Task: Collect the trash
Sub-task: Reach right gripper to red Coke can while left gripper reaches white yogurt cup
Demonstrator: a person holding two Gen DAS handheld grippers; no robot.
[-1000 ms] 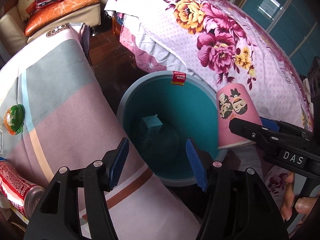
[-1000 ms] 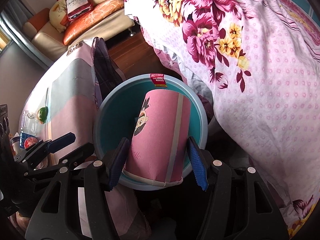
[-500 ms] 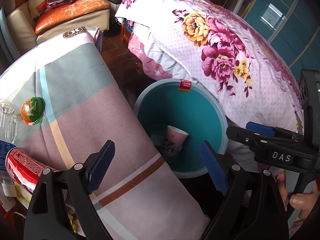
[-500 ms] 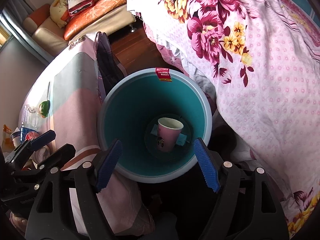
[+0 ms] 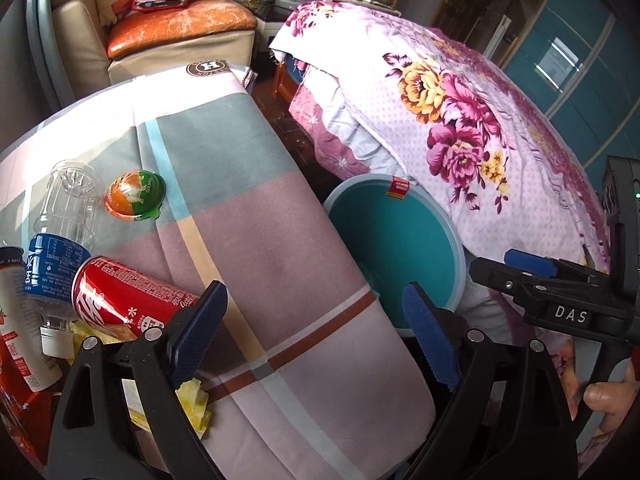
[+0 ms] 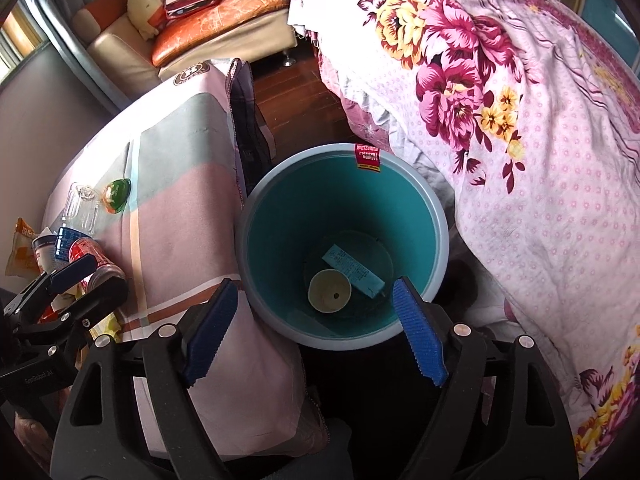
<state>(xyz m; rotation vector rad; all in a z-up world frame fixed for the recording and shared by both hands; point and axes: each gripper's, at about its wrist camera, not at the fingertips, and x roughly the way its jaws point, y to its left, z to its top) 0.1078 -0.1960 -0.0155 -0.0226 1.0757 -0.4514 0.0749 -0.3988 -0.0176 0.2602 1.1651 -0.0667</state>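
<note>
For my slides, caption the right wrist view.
Open right gripper above teal bin holding paper cup and blue carton.

The left gripper [image 5: 316,332] hangs with its blue-padded fingers [image 5: 196,330] spread wide, nothing between them. The right gripper [image 6: 316,330] is likewise spread wide and holds nothing. In the left wrist view the right gripper shows at the right edge, side-on, with the person's right hand [image 5: 608,396] wrapped around its handle.

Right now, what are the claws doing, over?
Both claws, left and right, open, empty. Paper cup and carton in bin. Cola can next; nothing blocking.
</note>
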